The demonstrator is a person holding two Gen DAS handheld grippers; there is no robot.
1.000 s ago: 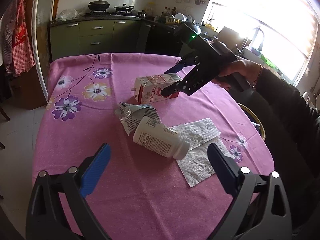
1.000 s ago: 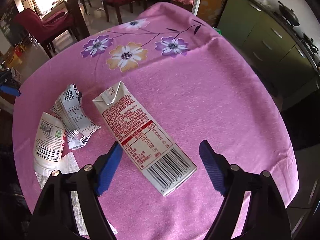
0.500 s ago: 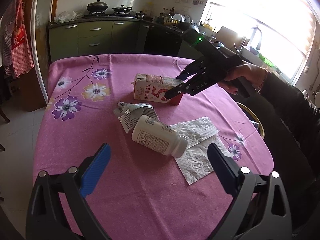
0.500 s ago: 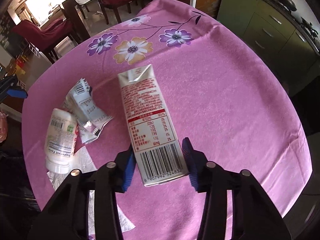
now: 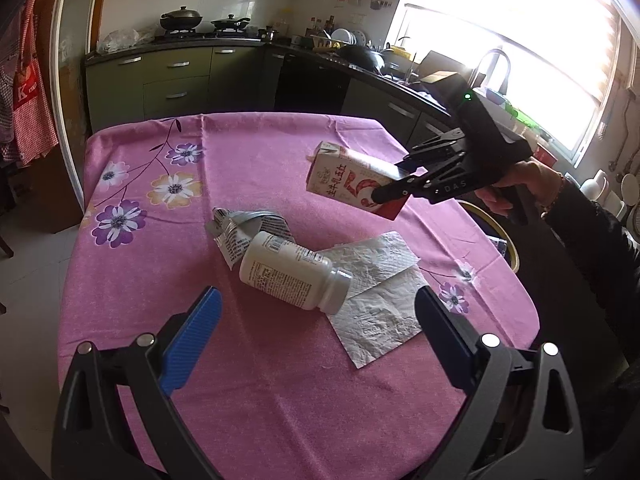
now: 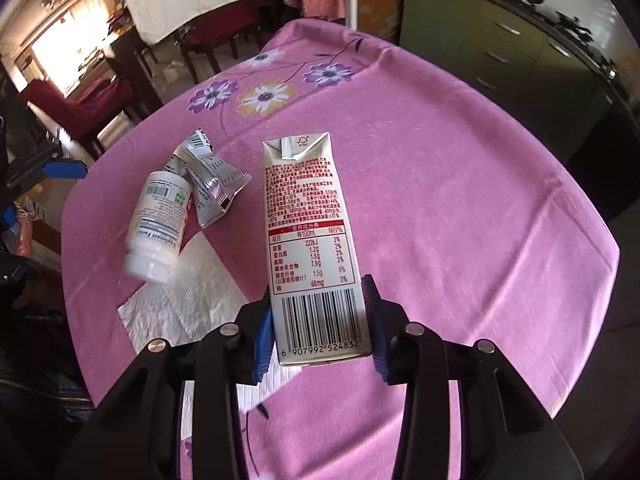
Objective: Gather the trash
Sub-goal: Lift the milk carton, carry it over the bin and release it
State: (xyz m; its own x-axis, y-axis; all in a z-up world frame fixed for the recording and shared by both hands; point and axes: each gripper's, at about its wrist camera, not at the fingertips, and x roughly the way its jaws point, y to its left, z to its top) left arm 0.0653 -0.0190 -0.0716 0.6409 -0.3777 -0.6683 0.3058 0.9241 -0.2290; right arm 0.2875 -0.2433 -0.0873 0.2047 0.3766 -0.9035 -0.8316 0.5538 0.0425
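1. Counter [image 5: 280, 380]: pink floral cloth; remaining trash lies near its centre.
2. Right tongs [image 6: 318, 322]: jaws have just been closing and now clamp the milk carton [image 6: 310, 240] at its barcode end, held clear of the counter for carrying off.
3. Left tongs [image 5: 316, 336]: wide open, empty, aimed at the white bottle [image 5: 290, 276], likely next.

Opposed wrist views, shared table [image 5: 280, 380]

The milk carton [image 6: 312, 240] showed barcode digits 6 907992 524832 and "222kJ"; the right gripper [image 5: 394, 196] read "DAS"; a far-left apron [image 5: 24, 92] bore "K".
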